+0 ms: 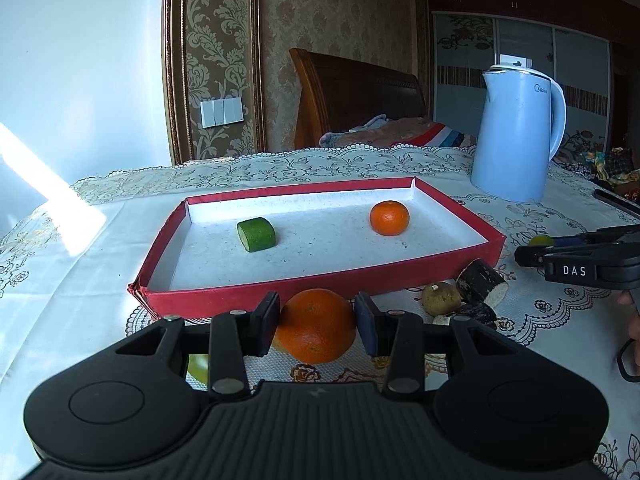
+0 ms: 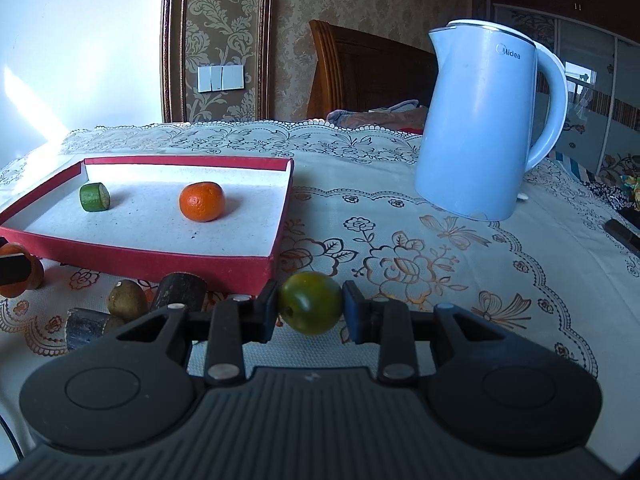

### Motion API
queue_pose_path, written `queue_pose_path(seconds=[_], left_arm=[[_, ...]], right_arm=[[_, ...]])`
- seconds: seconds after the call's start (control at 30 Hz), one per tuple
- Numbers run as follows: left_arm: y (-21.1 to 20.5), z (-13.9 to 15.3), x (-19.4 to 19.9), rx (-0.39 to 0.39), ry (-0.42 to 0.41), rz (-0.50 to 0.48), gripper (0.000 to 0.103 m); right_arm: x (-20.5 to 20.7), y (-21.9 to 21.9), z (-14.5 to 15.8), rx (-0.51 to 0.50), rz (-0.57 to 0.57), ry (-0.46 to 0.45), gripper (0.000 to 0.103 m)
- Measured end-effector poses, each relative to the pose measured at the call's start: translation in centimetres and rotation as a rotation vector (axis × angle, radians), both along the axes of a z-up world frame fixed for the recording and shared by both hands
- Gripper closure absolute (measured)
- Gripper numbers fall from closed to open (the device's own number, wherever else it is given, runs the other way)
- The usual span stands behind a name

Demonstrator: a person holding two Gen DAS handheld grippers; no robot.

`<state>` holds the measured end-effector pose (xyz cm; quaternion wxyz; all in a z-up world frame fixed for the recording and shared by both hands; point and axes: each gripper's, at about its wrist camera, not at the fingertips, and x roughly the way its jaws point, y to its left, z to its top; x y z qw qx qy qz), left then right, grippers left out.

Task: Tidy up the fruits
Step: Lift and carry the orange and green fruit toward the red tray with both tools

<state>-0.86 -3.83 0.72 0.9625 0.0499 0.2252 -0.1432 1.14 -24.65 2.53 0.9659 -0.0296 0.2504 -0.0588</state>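
Red tray (image 1: 320,288): a shallow box with a white inside, lying on the worktop (image 1: 72,280); it holds two pieces, well apart.
Green piece (image 1: 256,234): a short cut chunk lying toward the tray's left side.
Small orange (image 1: 389,217): sits toward the tray's right side.
Left hand-held gripper (image 1: 316,324): closed on a large orange (image 1: 316,326), one pad against each side of it, just in front of the tray's near wall.
Loose pieces on the cloth: a brownish round fruit (image 1: 441,299) and dark cut chunks with pale ends (image 1: 482,286) lie beside the tray's near right corner.
Right hand-held gripper (image 2: 310,304): clamped on a round green-yellow fruit (image 2: 310,303), both pads touching it, beside the tray's near right corner.
Writing on the gripper: white letters "DAS" (image 1: 575,271) show on the right tool's side in the left wrist view.
Kettle (image 2: 476,120): pale blue, upright on the lace cloth to the right of the tray and well apart from it.
Brand: "Midea" (image 2: 509,53) is printed near the kettle's top.
Wall: a white switch plate (image 2: 221,77) is on patterned wallpaper.
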Motion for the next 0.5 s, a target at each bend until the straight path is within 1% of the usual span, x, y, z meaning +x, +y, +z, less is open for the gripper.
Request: queue_pose_path(seconds=[0.17,0.33,0.5], left_arm=[[0.0,0.0,0.0,0.006,-0.008,0.009,0.063],[0.0,0.1,0.1,0.017,-0.023,0.039,0.063],[0.1,0.1,0.2,0.016,-0.026,0.059,0.063]], right_arm=[[0.0,0.1,0.3,-0.007,-0.002,-0.002,0.072],[0.2,0.3,0.5,0.011,0.022,0.019,0.072],[0.5,1.2,1.3,-0.012,0.041,0.001,0.072]])
